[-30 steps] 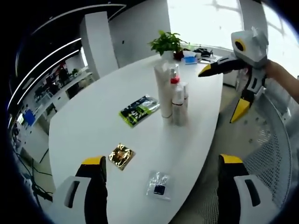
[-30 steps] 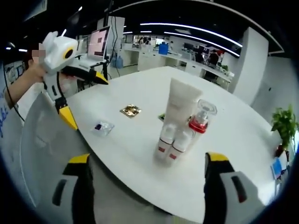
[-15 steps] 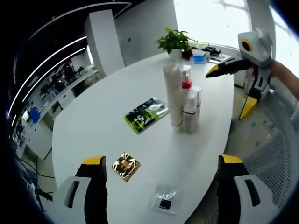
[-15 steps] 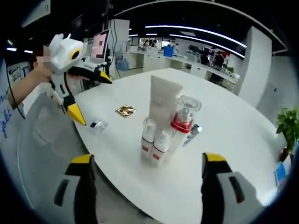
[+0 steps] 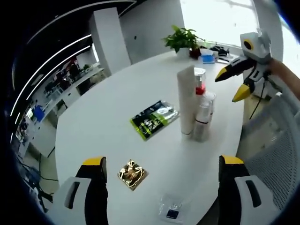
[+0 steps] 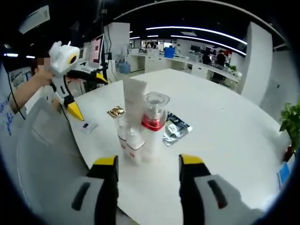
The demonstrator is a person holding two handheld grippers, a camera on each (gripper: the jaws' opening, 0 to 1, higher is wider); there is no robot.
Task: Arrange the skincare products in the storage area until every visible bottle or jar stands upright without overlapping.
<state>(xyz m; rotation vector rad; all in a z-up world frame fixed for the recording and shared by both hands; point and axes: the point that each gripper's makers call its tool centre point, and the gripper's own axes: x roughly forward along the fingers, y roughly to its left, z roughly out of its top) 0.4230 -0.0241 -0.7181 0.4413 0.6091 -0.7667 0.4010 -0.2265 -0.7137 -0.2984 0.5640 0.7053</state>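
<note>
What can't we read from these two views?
- Small bottles, right gripper view: label text too small.
- White tube, left gripper view: hides part of the pump bottle behind it.
- Clear packet, left gripper view: contents too small.
- Plant, right gripper view: cut by the edge.

The lower part of the white tube (image 6: 132, 100) is covered by the two small bottles (image 6: 130, 144) in the right gripper view, and the print on their labels is too small to be read. The clear sachet (image 5: 172, 209) is partly cut by the lower edge of the left gripper view. The lettering on the green packet (image 5: 153, 118) is blurred. The far desks are too small to be made out.
</note>
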